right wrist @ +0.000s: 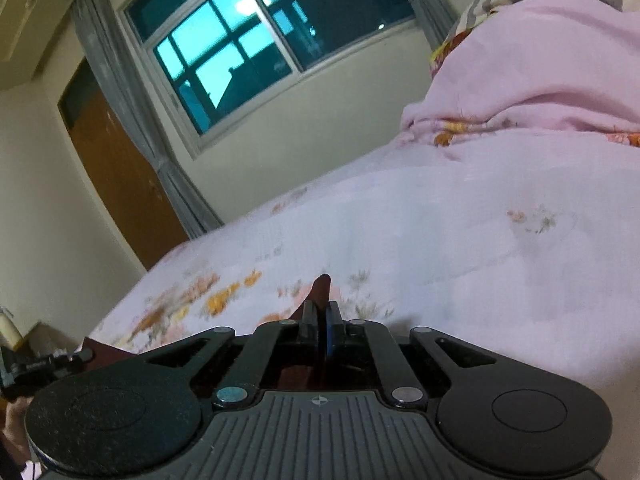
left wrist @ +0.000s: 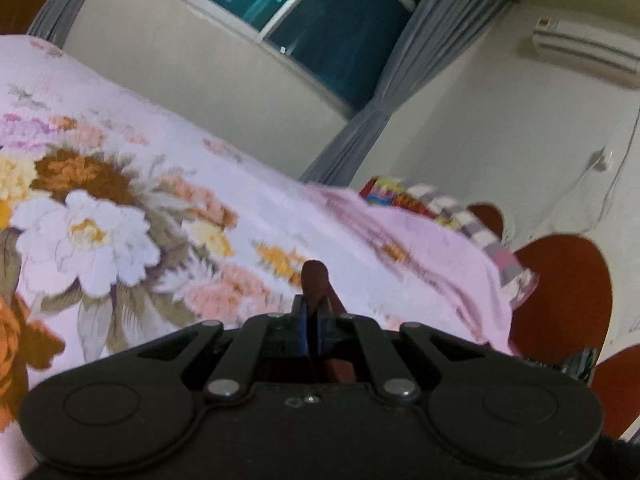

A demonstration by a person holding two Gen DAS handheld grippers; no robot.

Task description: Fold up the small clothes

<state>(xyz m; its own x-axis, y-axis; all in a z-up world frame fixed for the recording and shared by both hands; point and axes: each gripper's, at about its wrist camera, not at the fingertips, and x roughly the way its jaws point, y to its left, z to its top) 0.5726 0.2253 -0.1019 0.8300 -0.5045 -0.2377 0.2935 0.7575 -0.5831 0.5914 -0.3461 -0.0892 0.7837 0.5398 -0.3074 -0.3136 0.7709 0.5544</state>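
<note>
While both tools clamp the maroon cloth [left wrist: 316, 276], left tool [left wrist: 313, 308] and right tool [right wrist: 321, 312], it looks light and limp; corners over the bed [right wrist: 440, 232] suit gripping best.

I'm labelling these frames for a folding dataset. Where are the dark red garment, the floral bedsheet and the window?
dark red garment [left wrist: 314, 276]: left wrist view, corner sticking up past the shut fingers.
floral bedsheet [left wrist: 120, 184]: left wrist view, big white flower print.
window [right wrist: 224, 52]: right wrist view, lit pane.

Right gripper [right wrist: 320, 312]: jaws pinched on dark red cloth [right wrist: 321, 285]
Beneath: floral bedsheet [right wrist: 440, 240] — pink blanket [right wrist: 540, 72] bunched beyond
Wall: window [right wrist: 240, 40]
</note>
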